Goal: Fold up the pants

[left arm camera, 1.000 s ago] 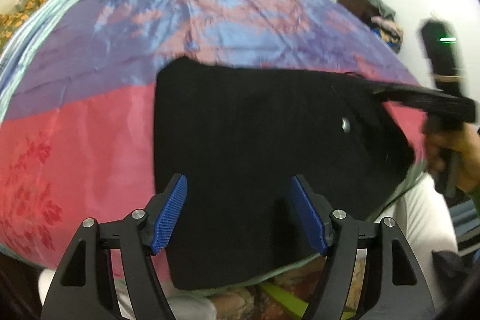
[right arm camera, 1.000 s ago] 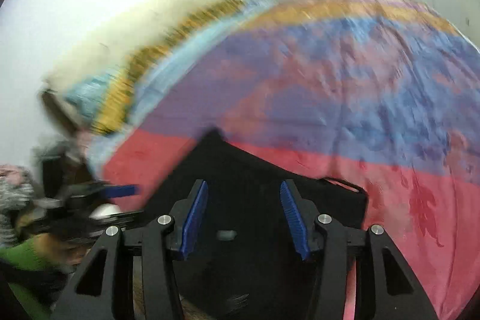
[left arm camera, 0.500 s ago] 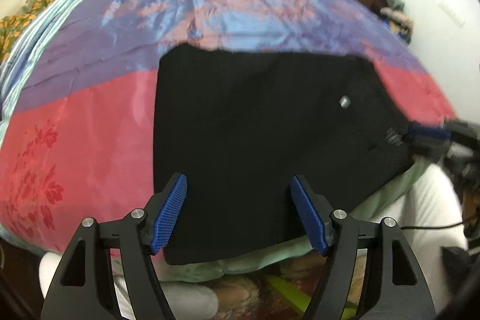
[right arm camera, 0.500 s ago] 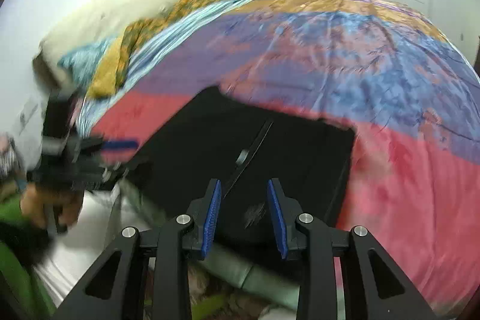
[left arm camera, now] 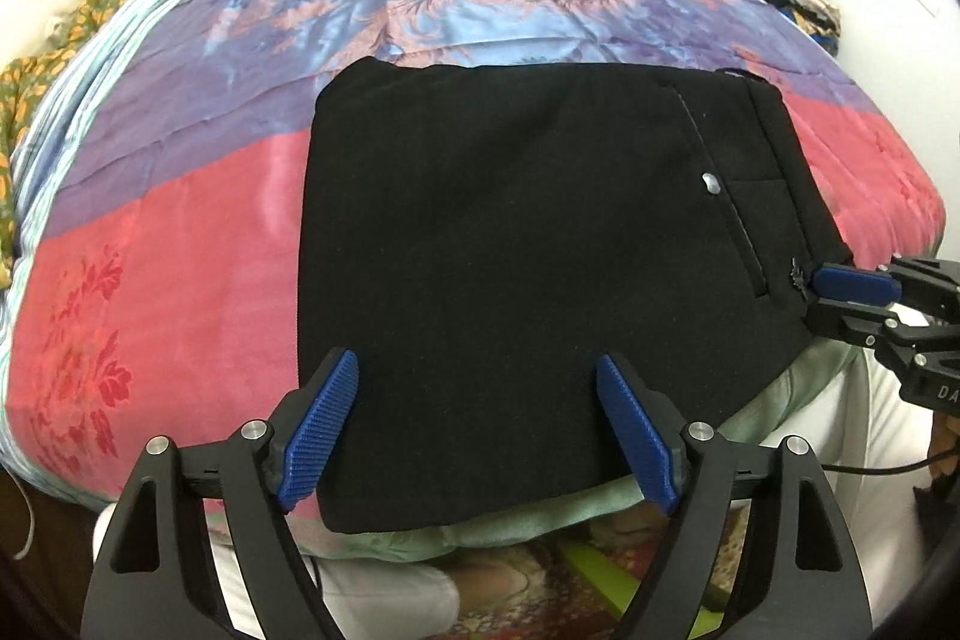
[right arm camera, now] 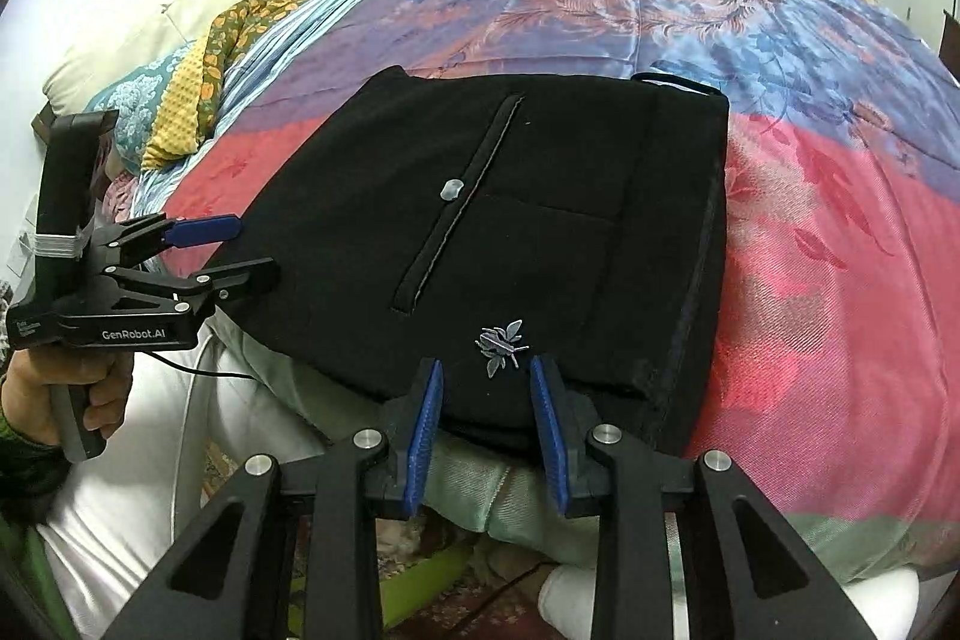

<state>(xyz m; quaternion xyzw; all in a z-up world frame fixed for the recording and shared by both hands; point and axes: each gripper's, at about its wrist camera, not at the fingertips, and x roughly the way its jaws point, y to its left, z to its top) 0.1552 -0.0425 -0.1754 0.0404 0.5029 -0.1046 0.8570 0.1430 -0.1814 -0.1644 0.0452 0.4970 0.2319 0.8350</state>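
The pants are plain black, with 1 silver button beside a thin grey-edged pocket slit and 1 small silver insect emblem near the hem edge. The bedspread runs in broad bands: red-pink with darker red flowers, then purple, then shiny blue with rust-brown leafy scrolls, then orange-gold farthest away. Its underside edge is pale green. A cloth at the bed's head is olive with orange flowers, next to a yellow dotted piece and a teal floral pillow. Both grippers, left gripper and right gripper, are black with ribbed blue pads.
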